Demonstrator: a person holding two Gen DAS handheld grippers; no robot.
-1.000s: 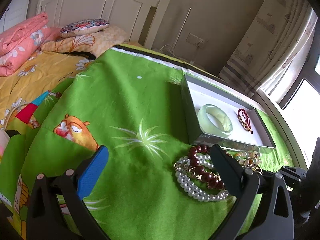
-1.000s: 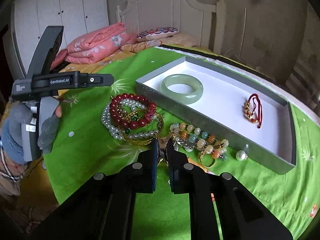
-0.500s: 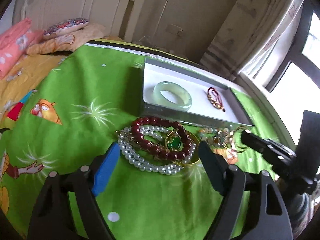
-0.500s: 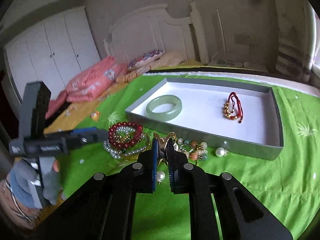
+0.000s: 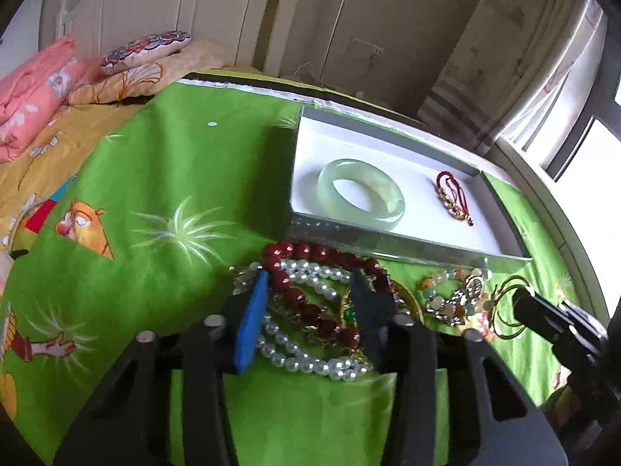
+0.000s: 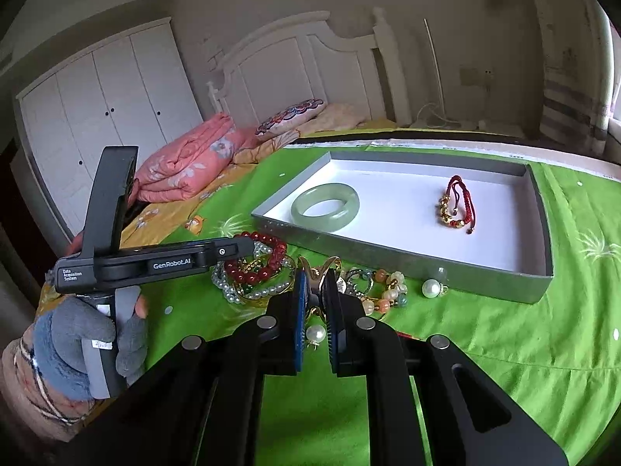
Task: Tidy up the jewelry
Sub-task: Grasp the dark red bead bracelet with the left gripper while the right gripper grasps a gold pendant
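A pile of jewelry lies on the green cloth [image 5: 163,178] in front of a grey tray [image 5: 388,244] [image 6: 388,266]. My left gripper [image 5: 312,277] [image 6: 248,246] is down in the pile and its jaws are closing. A red bead bracelet [image 5: 295,295] [image 6: 252,272] and a pearl strand [image 5: 310,361] [image 6: 240,291] lie between the pads, with no clear squeeze. My right gripper [image 6: 316,272] [image 5: 522,297] is shut on a gold hoop piece [image 5: 504,310] with a pearl [image 6: 315,333] hanging under it. The tray holds a jade bangle [image 5: 365,213] [image 6: 330,223] and a red cord bracelet [image 5: 446,196] [image 6: 446,211].
A multicolour bead bracelet [image 5: 446,295] [image 6: 388,283] and a loose pearl [image 6: 431,288] lie against the tray's near wall. A pink quilt [image 6: 182,167], a patterned pillow [image 6: 291,114] and a white headboard [image 6: 310,62] stand beyond the cloth. A gloved hand [image 6: 66,341] holds the left gripper.
My left gripper came in over the bead pile and its jaws narrowed from wide apart to either side of the red beads. The right gripper rolled a little and stayed shut on the gold piece.
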